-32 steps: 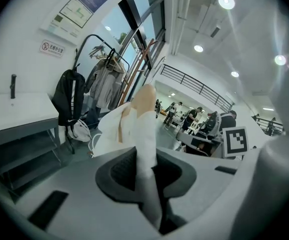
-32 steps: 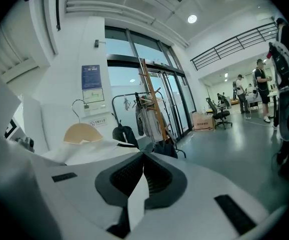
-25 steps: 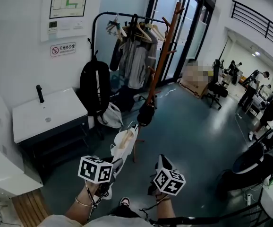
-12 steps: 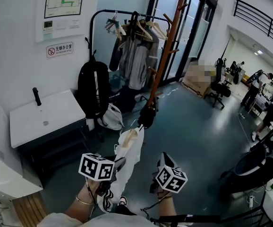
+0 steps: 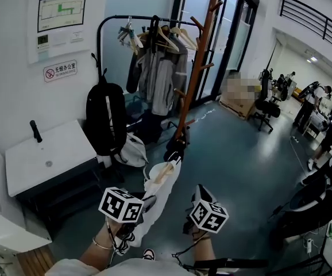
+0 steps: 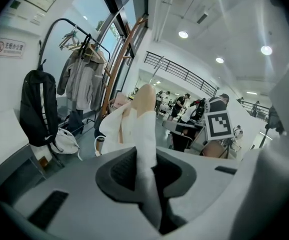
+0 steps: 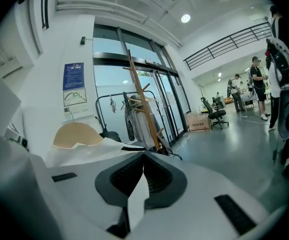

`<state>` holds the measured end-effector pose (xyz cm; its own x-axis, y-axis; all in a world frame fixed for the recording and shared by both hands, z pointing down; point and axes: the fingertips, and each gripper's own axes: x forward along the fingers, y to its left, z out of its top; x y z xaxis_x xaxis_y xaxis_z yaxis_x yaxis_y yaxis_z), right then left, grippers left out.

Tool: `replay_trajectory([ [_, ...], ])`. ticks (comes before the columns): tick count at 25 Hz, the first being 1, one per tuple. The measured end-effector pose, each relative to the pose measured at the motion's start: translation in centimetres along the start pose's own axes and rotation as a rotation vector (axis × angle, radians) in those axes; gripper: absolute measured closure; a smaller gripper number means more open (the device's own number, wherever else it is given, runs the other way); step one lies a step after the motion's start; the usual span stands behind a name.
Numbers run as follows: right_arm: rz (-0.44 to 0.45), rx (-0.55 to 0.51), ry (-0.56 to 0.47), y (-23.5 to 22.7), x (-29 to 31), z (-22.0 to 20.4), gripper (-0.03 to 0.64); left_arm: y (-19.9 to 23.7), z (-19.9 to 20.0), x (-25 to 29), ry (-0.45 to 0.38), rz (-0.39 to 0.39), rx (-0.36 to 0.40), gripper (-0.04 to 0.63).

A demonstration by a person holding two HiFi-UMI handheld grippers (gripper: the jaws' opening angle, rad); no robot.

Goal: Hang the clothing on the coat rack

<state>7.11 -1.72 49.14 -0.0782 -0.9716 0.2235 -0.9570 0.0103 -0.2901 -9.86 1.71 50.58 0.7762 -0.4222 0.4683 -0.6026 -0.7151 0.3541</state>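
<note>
Head view: the white garment [image 5: 154, 195] on its wooden hanger [image 5: 163, 172] sits low, just short of the coat rack [image 5: 196, 73]. The left gripper [image 6: 145, 170] pinches the cloth, and the right gripper [image 7: 140, 181] clamps a fold too. My advice is to lift both together, high alongside the rack, then hook on.

Garment: white cloth garment [image 6: 134, 129], soft, matt, creased.
Hanger: pale wooden hanger [image 7: 75, 134], smooth, dull finish.
Coat rack: tall reddish-brown wooden coat rack [image 5: 199, 62], smooth with a slight sheen.
Rail: black metal clothes rail [image 5: 120, 16], smooth tube.
Backpack: black fabric backpack [image 5: 105, 119], matt.
Floor: grey-blue floor [image 5: 240, 154], smooth and glossy, reflecting light.
Counter: white counter top [image 5: 34, 163], smooth, matt.
Left gripper [image 6: 145, 169]: matt grey plastic shell; black ribbed pads [image 6: 122, 170], rubbery look.
Right gripper [image 7: 143, 176]: same matt grey plastic, same black ribbed pads.
</note>
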Motion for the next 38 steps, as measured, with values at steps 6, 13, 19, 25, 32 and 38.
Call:
replay_trajectory([
  [6,-0.010,-0.006,-0.010,-1.3,3.3,1.9,0.594,1.5,2.5,2.6,0.016,-0.001,0.050,0.528],
  [13,-0.010,-0.011,-0.003,-2.5,6.1,3.1,0.594,2.8,5.2,5.0,0.011,-0.004,0.068,0.529],
  [19,-0.020,0.001,-0.024,-4.7,8.1,4.3,0.594,3.0,7.1,7.5,0.014,-0.030,0.089,0.529],
  [25,-0.020,0.018,-0.030,-6.4,9.7,5.0,0.594,3.1,8.7,9.1,-0.004,-0.023,0.092,0.529],
  [32,-0.034,0.049,-0.033,-7.7,10.2,4.5,0.594,2.5,9.7,10.3,-0.007,-0.040,0.087,0.531],
  [38,-0.063,0.075,-0.035,-9.8,10.1,4.5,0.594,2.4,10.1,11.6,-0.012,-0.039,0.065,0.531],
])
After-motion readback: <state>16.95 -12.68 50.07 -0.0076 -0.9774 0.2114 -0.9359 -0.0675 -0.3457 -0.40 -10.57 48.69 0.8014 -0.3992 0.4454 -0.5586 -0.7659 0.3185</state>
